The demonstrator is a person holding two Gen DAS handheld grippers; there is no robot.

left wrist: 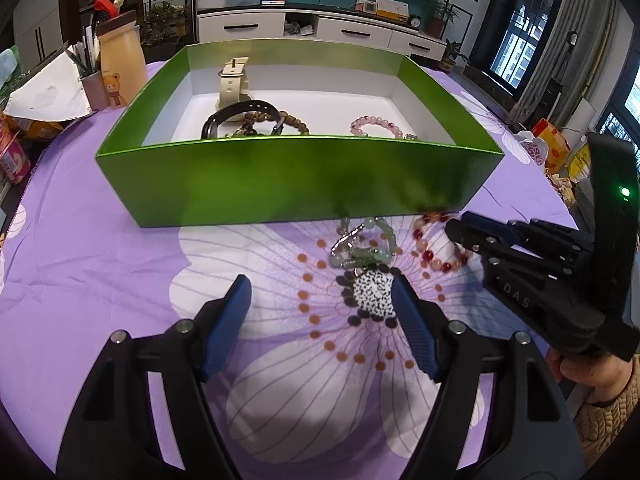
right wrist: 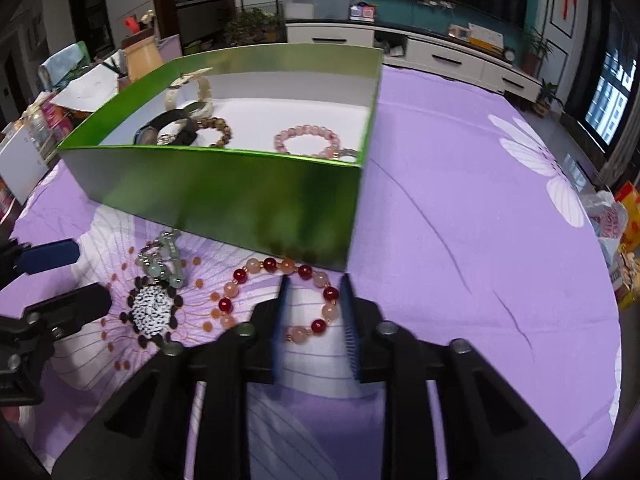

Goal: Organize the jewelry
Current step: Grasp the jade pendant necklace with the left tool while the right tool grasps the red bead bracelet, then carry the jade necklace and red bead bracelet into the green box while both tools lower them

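A green box (left wrist: 280, 184) (right wrist: 240, 196) stands on the purple flowered cloth. It holds a cream watch (left wrist: 234, 80), a black band (left wrist: 240, 114), a brown bead bracelet (right wrist: 218, 130) and a pink bead bracelet (left wrist: 374, 125) (right wrist: 306, 138). On the cloth before the box lie a green bead bracelet (left wrist: 366, 250) (right wrist: 166, 264) and a red-and-pink bead bracelet (left wrist: 436, 250) (right wrist: 280, 300). My left gripper (left wrist: 322, 292) is open, just short of the green bracelet. My right gripper (right wrist: 314, 284) (left wrist: 460, 232) is open, its fingers straddling part of the red-and-pink bracelet.
A peach bottle with a bear (left wrist: 120, 68) and papers (left wrist: 44, 92) stand at the table's left edge. Snack bags (right wrist: 624, 232) lie at the right edge. A white TV cabinet (left wrist: 320, 28) stands behind the table.
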